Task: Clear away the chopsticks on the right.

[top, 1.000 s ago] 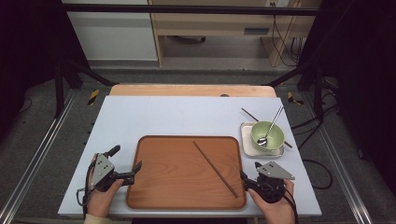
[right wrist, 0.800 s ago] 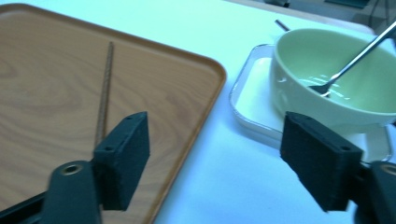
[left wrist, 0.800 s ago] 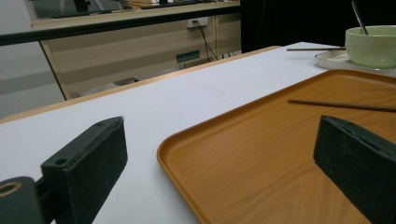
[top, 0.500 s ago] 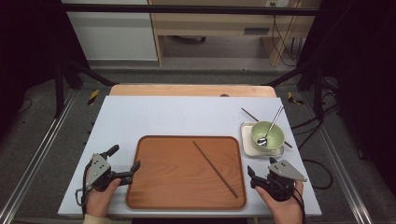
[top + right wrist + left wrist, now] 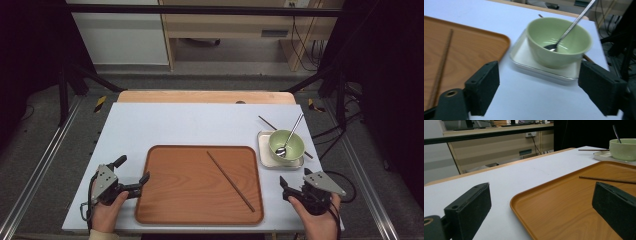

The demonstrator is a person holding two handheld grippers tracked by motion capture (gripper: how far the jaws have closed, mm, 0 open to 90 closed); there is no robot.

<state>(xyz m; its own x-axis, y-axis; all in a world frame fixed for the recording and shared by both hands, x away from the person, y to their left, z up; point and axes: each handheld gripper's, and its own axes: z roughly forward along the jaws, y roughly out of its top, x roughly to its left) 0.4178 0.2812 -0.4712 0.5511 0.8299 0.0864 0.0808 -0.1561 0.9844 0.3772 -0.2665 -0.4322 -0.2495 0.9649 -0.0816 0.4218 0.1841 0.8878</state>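
A white table (image 5: pixel 200 125) stands in a dim room, and from above it holds a brown tray (image 5: pixel 190 200) with one chopstick (image 5: pixel 231 181) lying slanted on it, the left gripper (image 5: pixel 132 175) by the tray's left edge and the right gripper (image 5: pixel 285 189) near a green bowl (image 5: pixel 286 145). In the left gripper view the jaws are spread wide over the tray's corner (image 5: pixel 529 200), holding nothing. In the right gripper view the jaws are wide apart too, with the bowl (image 5: pixel 559 42) just ahead, a spoon (image 5: pixel 571 23) leaning in it, sitting on a small white plate (image 5: pixel 529 60) beside the tray.

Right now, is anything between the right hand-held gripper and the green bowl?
No. In the right gripper view, bare white tabletop lies between the right hand-held gripper and the small square plate under the round green bowl.
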